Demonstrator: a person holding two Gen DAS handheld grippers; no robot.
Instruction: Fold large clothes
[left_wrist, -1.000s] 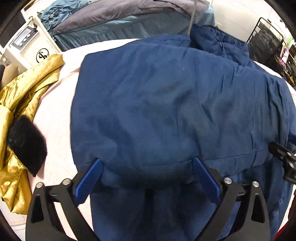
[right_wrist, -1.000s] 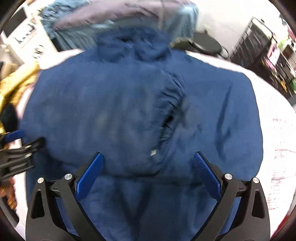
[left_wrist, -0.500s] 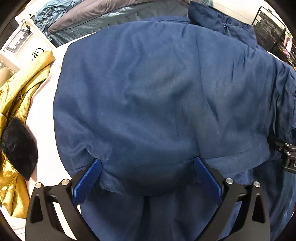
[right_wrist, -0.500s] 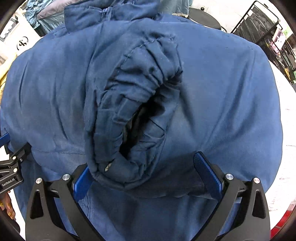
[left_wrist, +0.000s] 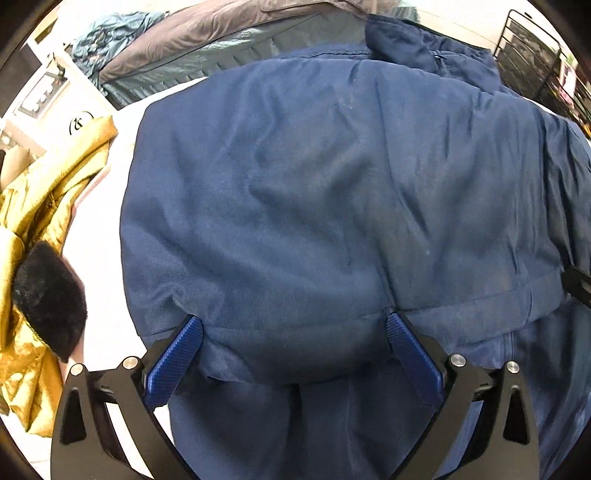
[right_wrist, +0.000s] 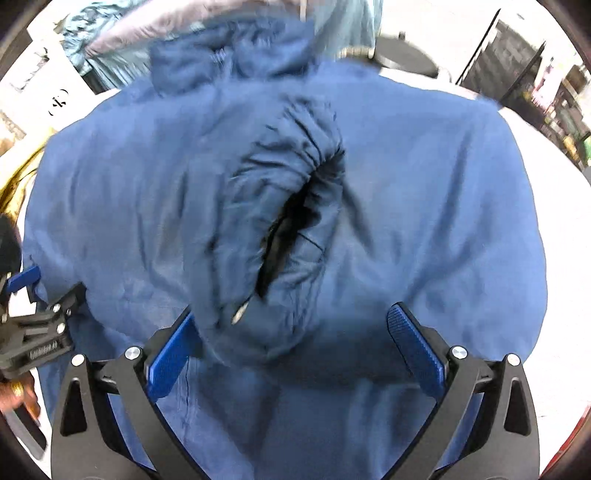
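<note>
A large navy blue jacket lies spread on a white table, collar at the far side. In the right wrist view the jacket has a sleeve folded over its middle, with the gathered cuff open toward me. My left gripper is open, its blue pads straddling the jacket's near folded edge. My right gripper is open, with the cuff's bulge between its pads. The left gripper also shows at the left edge of the right wrist view.
A gold satin garment with a black fur trim lies at the table's left. A grey-teal padded coat lies beyond the far edge. A white appliance stands far left, a black wire rack far right.
Both grippers have pulled back a little from the jacket after closing in on it; the sleeve cuff now sits farther from the right gripper. Jaws stay open.
</note>
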